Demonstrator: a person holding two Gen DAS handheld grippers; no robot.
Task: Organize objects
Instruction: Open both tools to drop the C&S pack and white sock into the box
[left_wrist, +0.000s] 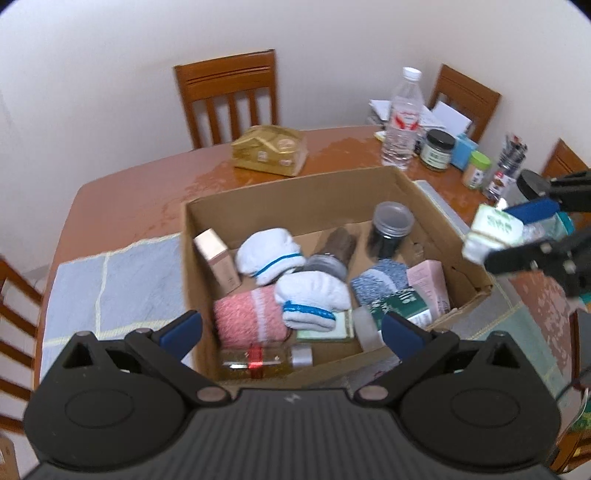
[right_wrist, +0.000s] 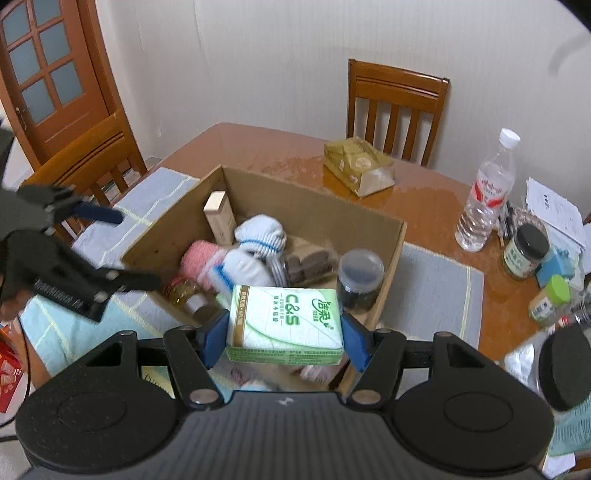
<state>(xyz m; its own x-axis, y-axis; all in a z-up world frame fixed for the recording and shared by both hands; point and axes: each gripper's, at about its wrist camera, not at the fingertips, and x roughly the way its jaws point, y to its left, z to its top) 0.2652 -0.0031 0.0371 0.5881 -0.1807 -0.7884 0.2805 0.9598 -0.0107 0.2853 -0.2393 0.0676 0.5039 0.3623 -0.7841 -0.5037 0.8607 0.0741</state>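
The right tool (right_wrist: 284, 338) is clamped on a green-and-white soft pack of tissues (right_wrist: 284, 323), its blue pads pressing the pack's two short ends. The pack hangs in the air above the near edge of an open brown cardboard box (right_wrist: 314, 205); in the left wrist view the same pack (left_wrist: 495, 230) shows beside the box's right wall, between that tool's blue pads.

The left tool (left_wrist: 291, 328) has its jaws spread wide apart with nothing between them, and it hovers over the near side of the cardboard box (left_wrist: 288, 192).

Inside the box, nearest the left tool, lies a clear bottle of yellow liquid with a silver cap (left_wrist: 266, 360) on its side. Just behind it sit a rolled pink towel (left_wrist: 247, 321) and two white sock bundles with blue stripes (left_wrist: 310, 299). A slim beige carton (left_wrist: 218, 260) leans against the left wall. Toward the right are a blue-grey knitted roll (left_wrist: 378, 282), a pink carton (left_wrist: 430, 284) and a dark jar with a clear lid (left_wrist: 391, 230) standing upright.

The box rests on a reddish wooden bench (left_wrist: 147, 184) over pale blue checked mats (left_wrist: 114, 284). Behind it lie a gold foil bag (left_wrist: 269, 149) and a clear plastic water bottle with a white cap (left_wrist: 402, 118), with small jars near it. Wooden chairs (left_wrist: 229, 96) ring the bench.
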